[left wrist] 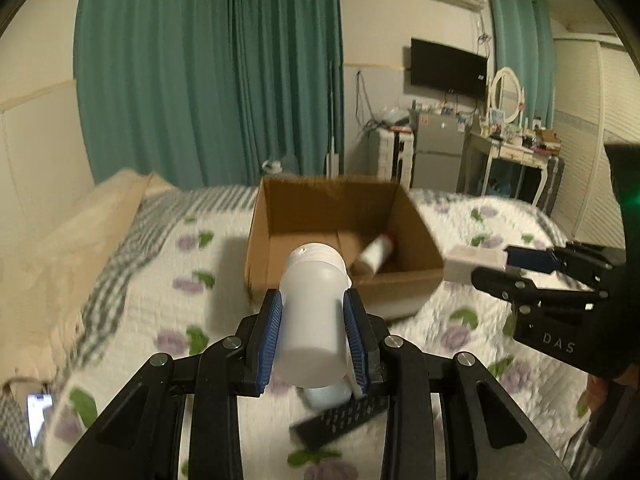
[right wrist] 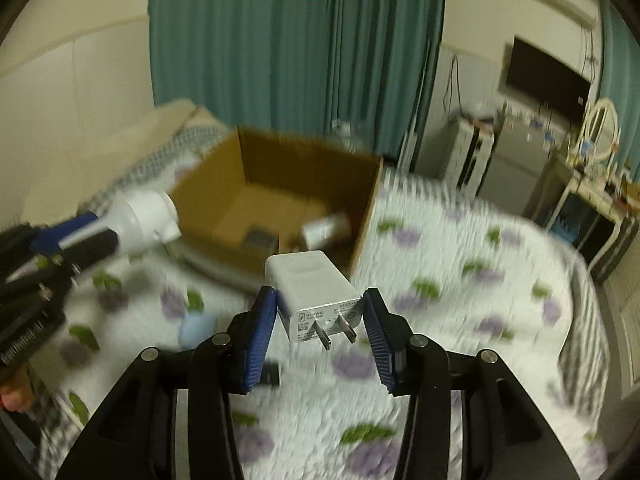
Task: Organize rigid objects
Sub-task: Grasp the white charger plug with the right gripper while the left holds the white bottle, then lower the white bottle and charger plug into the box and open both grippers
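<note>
My left gripper (left wrist: 312, 336) is shut on a white plastic bottle (left wrist: 312, 312) and holds it above the bed, just short of the open cardboard box (left wrist: 416, 236). My right gripper (right wrist: 320, 332) is shut on a white charger plug (right wrist: 312, 292) with its two prongs toward the camera, near the box (right wrist: 368, 216). A white bottle with a red cap (left wrist: 378, 254) lies inside the box, also in the right wrist view (right wrist: 326, 229). The right gripper with the charger (left wrist: 474, 262) shows in the left wrist view, the left gripper with the bottle (right wrist: 142, 220) in the right wrist view.
The box stands on a floral quilt (right wrist: 460, 280). A black remote (left wrist: 340, 420) and a pale blue object (right wrist: 196, 330) lie on the quilt below the grippers. A phone (left wrist: 38, 414) lies at the bed's left edge. Pillows, teal curtains, a fridge and a dressing table stand beyond.
</note>
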A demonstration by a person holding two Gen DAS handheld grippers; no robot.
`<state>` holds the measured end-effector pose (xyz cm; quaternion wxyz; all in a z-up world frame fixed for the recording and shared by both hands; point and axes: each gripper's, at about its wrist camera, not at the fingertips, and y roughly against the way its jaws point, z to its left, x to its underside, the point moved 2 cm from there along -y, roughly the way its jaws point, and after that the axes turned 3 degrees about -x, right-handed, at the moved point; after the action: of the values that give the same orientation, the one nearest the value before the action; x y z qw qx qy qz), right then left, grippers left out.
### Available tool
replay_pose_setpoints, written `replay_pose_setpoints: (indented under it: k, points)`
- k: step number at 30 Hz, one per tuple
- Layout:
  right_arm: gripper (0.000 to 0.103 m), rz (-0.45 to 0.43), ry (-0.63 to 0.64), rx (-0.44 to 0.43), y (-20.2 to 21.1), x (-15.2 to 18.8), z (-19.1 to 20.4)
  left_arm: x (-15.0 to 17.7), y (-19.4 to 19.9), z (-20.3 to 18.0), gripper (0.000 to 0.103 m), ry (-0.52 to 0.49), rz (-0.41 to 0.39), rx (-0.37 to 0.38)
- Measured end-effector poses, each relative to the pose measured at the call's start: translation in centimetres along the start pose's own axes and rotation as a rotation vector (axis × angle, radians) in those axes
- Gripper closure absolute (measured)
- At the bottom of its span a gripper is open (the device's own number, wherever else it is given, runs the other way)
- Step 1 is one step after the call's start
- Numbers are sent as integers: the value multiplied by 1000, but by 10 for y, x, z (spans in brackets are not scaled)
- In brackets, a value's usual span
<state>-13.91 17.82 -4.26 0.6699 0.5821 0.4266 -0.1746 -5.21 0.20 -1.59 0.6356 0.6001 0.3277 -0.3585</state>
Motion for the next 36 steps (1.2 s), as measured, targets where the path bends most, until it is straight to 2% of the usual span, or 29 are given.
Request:
replay_pose_setpoints:
  k: [4, 8, 13, 16, 19, 22, 24, 25, 26, 27, 36]
  points:
    - [59, -59, 25, -4, 0, -37, -1, -31, -13, -4, 71, -18, -37, 7]
    - [60, -81, 40, -13, -22, -64, -2, -55, -51, -7, 71, -34, -33, 10]
    - [61, -49, 40, -28, -70, -71, -3, -64, -104, -10, 71, -67, 1, -3]
    - [61, -10, 31, -31, -102, -67, -4, -59, -140, -10, 71, -68, 47, -13]
    - [61, 7, 26, -41, -121, -60, -4, -49, -160, -9, 71, -71, 80, -20]
    - [61, 14, 25, -42, -133, -59, -9, -39, -171, -11, 71, -76, 94, -23]
    - [61, 15, 20, -42, -137, -59, -12, -37, -174, -11, 66, -73, 74, -43]
    - [61, 14, 18, -38, -139, -60, -14, -36, -174, -9, 60, -67, 70, -55]
    - [61, 14, 18, -35, -136, -58, -13, -37, -174, -8, 44, -59, 69, -62]
    - [61, 12, 17, -33, -137, -59, -14, -38, -173, -6, 41, -44, 65, -68]
    - [59, 50, 10, -32, -147, -57, -11, -43, -151, 7, 41, -6, 79, -56]
